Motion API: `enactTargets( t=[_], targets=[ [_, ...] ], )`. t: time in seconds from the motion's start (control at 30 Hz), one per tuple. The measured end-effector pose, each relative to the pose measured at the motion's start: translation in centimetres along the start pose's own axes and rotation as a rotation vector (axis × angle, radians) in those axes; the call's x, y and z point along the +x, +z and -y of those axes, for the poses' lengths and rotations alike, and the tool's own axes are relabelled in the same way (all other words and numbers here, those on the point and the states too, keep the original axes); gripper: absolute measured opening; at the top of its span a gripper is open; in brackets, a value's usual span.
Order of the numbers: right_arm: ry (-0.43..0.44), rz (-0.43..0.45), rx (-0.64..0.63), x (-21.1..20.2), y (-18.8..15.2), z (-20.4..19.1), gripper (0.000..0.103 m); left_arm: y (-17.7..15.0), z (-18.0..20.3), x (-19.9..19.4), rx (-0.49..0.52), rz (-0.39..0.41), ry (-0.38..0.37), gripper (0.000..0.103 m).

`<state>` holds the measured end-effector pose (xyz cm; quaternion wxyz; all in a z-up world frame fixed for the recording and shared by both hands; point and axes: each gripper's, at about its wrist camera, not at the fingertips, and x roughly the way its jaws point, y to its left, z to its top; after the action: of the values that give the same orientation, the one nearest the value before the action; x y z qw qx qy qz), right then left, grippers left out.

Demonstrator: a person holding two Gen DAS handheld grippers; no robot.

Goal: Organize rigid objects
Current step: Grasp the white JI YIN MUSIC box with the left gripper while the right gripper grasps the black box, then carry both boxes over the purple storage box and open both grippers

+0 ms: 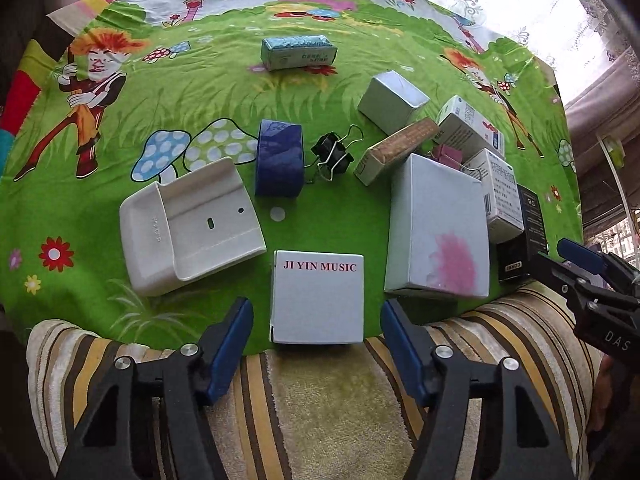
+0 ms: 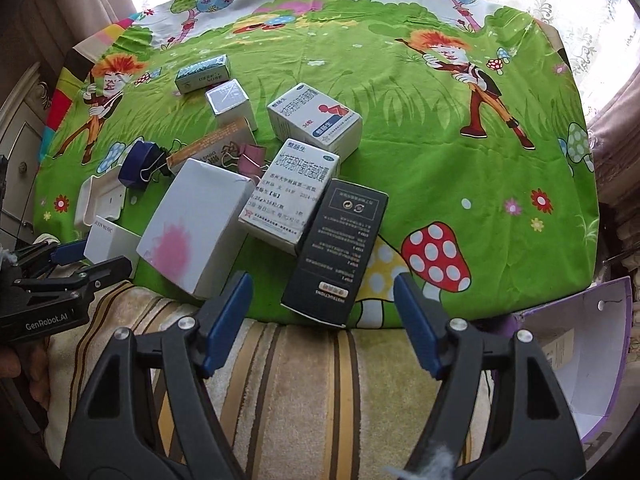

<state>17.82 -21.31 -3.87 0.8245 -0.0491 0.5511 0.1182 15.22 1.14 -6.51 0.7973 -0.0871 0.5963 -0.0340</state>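
Note:
My left gripper (image 1: 317,308) is open and points down at the near edge of the green cartoon cloth (image 1: 200,92). Its blue pads (image 1: 234,340) flank a white box marked JI YIN MUSIC (image 1: 318,300) with a gap on each side. My right gripper (image 2: 323,280) is open too, just in front of a black box (image 2: 336,252) that leans on a white medicine box (image 2: 288,196). A large white box with a pink stain (image 1: 438,232) lies between the two grippers. The right gripper's tip (image 1: 580,268) shows at the right edge of the left wrist view.
A white plastic tray (image 1: 188,232), blue tape roll (image 1: 278,160), black binder clip (image 1: 332,154), brown box (image 1: 400,148), silver box (image 1: 392,100) and teal box (image 1: 298,52) lie further back. A striped cushion (image 1: 320,400) runs along the near edge. A purple-edged white bag (image 2: 580,360) stands right.

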Motion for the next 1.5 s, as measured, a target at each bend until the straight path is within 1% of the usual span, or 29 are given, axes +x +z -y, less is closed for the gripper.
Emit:
enactTargets(
  t=[0.07,0.27,0.3,0.4,0.53,0.7,0.83,1.07,1.17,1.27,1.5],
  targets=[
    [-0.006,-0.013,0.006,0.6,0.3,0.1,0.076,0.1,0.0,0.5,-0.002,-0.017,0.006,0.056],
    [-0.017,-0.044,0.033,2.4,0.8,0.6,0.075,0.1,0.2,1.0,0.012,-0.028,0.025,0.044],
    [-0.017,-0.05,0.034,2.6,0.8,0.6,0.07,0.1,0.3,1.0,0.016,-0.026,0.03,0.044],
    [-0.015,-0.068,0.03,3.1,0.7,0.7,0.05,0.0,0.5,1.0,0.022,-0.019,0.026,0.043],
    [-0.011,-0.055,0.046,3.0,0.2,0.9,0.045,0.0,0.9,0.9,0.013,-0.003,0.007,0.043],
    [0.022,-0.033,0.077,2.5,-0.5,1.6,0.043,-0.8,0.2,-0.1,0.0,0.029,-0.032,0.043],
    [0.038,0.004,0.089,1.5,-0.9,1.9,0.043,-1.1,-0.6,-1.1,-0.019,0.068,-0.053,0.043],
    [0.029,0.101,0.072,-1.2,-1.9,2.1,0.043,-1.3,-0.3,-3.5,-0.031,0.171,-0.035,0.043],
    [0.012,0.141,0.062,-2.3,-2.3,2.1,0.043,-1.5,-0.1,-4.8,-0.036,0.204,-0.052,0.043],
    [-0.009,0.179,0.05,-3.5,-2.9,2.1,0.043,-1.4,1.1,-5.4,-0.032,0.225,-0.092,0.043],
    [-0.023,0.244,0.058,-6.1,-4.4,3.3,0.043,-1.9,5.0,-6.5,0.024,0.231,-0.169,0.043]
  ],
)
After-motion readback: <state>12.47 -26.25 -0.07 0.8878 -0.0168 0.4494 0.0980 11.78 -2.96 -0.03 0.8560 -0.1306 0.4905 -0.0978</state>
